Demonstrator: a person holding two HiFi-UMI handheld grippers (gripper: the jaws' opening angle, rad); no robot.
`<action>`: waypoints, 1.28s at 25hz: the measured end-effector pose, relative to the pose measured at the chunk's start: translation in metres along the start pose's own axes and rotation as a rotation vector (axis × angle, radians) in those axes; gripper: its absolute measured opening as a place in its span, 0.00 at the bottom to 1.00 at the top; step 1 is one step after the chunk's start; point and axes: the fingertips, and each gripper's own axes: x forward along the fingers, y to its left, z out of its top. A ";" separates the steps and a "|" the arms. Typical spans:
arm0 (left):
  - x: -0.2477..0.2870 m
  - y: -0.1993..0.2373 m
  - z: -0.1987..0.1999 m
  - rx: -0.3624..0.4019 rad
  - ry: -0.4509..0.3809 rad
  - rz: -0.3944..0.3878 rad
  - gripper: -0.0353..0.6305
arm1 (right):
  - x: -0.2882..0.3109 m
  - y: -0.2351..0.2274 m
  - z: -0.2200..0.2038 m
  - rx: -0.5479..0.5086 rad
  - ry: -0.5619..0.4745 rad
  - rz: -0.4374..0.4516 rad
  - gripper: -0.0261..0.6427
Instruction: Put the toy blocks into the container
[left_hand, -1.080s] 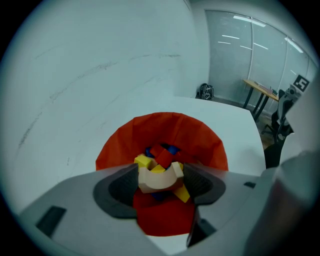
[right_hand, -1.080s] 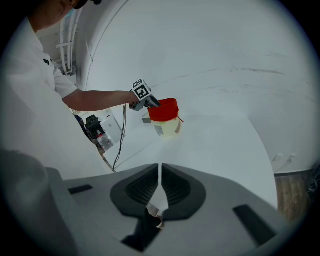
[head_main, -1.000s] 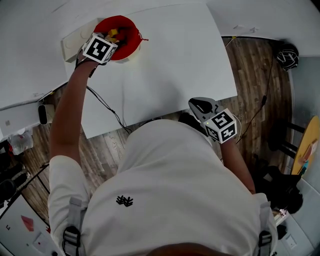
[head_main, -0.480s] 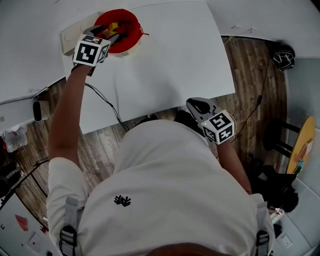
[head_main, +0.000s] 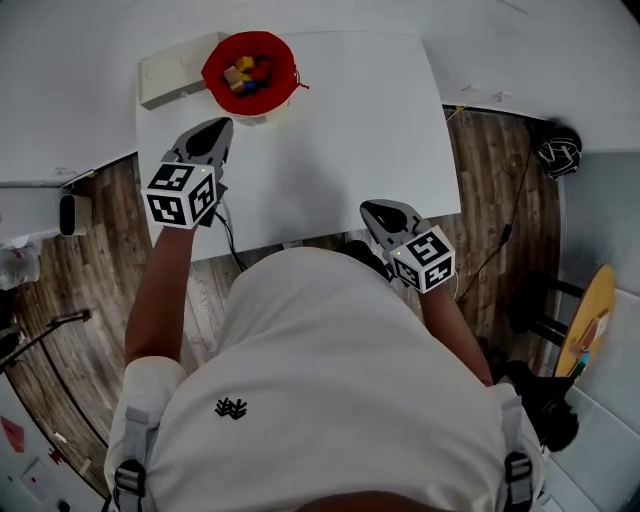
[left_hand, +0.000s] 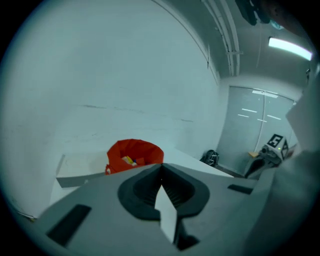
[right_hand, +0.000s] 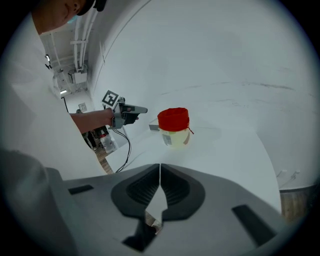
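Change: the left gripper (head_main: 218, 127) no longer hangs over the container's mouth; it sits back over the table (head_main: 340, 120), at about 7 o'clock from the container and clear of it.
Left claw: its jaws have just been closing and now meet tip to tip, with nothing between them; in the head view it points toward 1 o'clock.
Right claw: the right gripper (head_main: 372, 208) is at the table's near edge, at about 5 o'clock from the container, in nearly the same spot as before; its jaws are pressed together and empty, and it points toward 11 o'clock.
Container: the red-lined container (head_main: 212, 68) stands upright at the table's far left, about 11 o'clock, mouth up; it is round from above, so no long axis shows.
Blocks: the toy blocks (head_main: 247, 76), yellow, blue and red, lie inside it, now uncovered; too small to tell how each one lies.
Neighbour: a white box (head_main: 170, 80) sits just beside the container at its 9 o'clock.
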 end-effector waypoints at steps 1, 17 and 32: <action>-0.007 -0.012 -0.011 -0.006 0.010 -0.025 0.06 | 0.002 0.000 0.004 -0.014 -0.008 0.007 0.05; -0.047 -0.102 -0.091 -0.043 0.132 -0.212 0.06 | 0.025 0.015 0.046 -0.131 -0.060 0.073 0.05; -0.037 -0.115 -0.096 -0.041 0.170 -0.247 0.06 | 0.023 0.017 0.043 -0.115 -0.054 0.067 0.05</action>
